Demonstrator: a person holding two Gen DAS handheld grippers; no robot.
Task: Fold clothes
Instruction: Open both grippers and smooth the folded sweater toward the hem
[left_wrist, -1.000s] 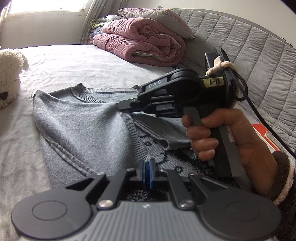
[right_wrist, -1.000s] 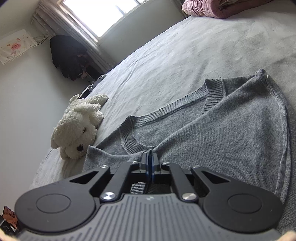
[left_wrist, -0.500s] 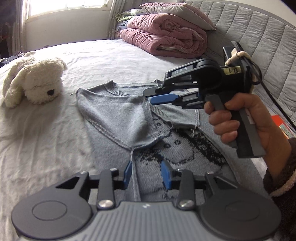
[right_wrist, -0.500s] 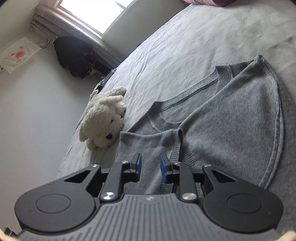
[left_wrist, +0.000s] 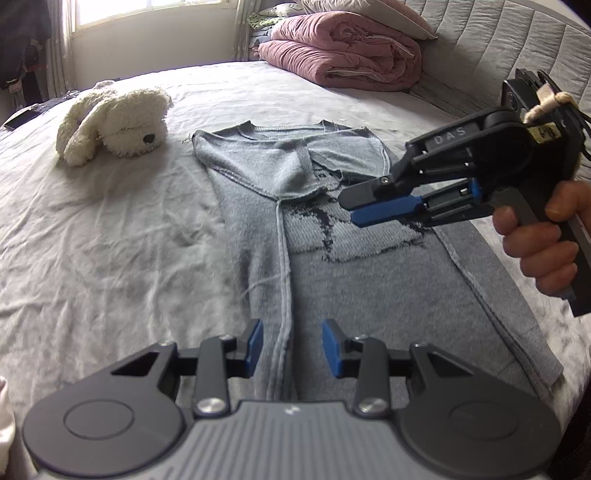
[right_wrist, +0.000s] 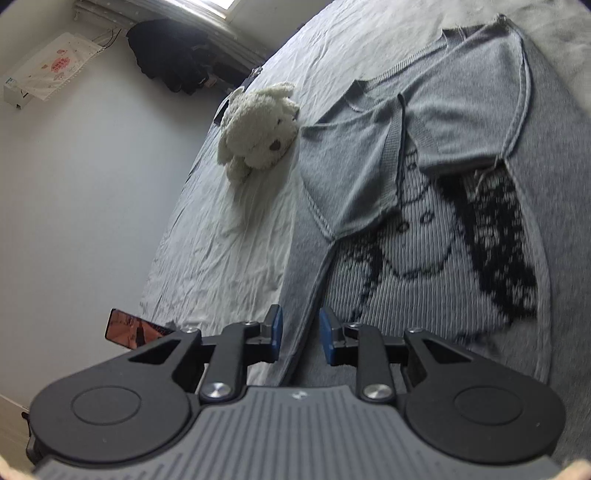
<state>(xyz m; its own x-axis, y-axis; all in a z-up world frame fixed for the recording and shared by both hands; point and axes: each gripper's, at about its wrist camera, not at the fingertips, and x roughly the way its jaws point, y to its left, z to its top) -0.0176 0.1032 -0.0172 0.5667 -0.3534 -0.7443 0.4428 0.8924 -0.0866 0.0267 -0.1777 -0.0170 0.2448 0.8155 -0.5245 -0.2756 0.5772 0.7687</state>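
Grey knit, the sweater lay lengthwise on the bed, collar at twelve o'clock, both sleeves folded in across the chest so their edges met over the dark pattern. The left gripper hovered at six o'clock with fingers apart around the side seam, holding nothing. The right gripper hung at three o'clock above the pattern, fingers apart and empty. The risk: a loose pinch taking one layer only, which would drag the folded sleeves askew. The stuffed dog at ten o'clock sat close to the shoulder and could catch a swung hem.

Knitted grey sweater; wrinkled cloth bedsheet; fluffy plush dog.
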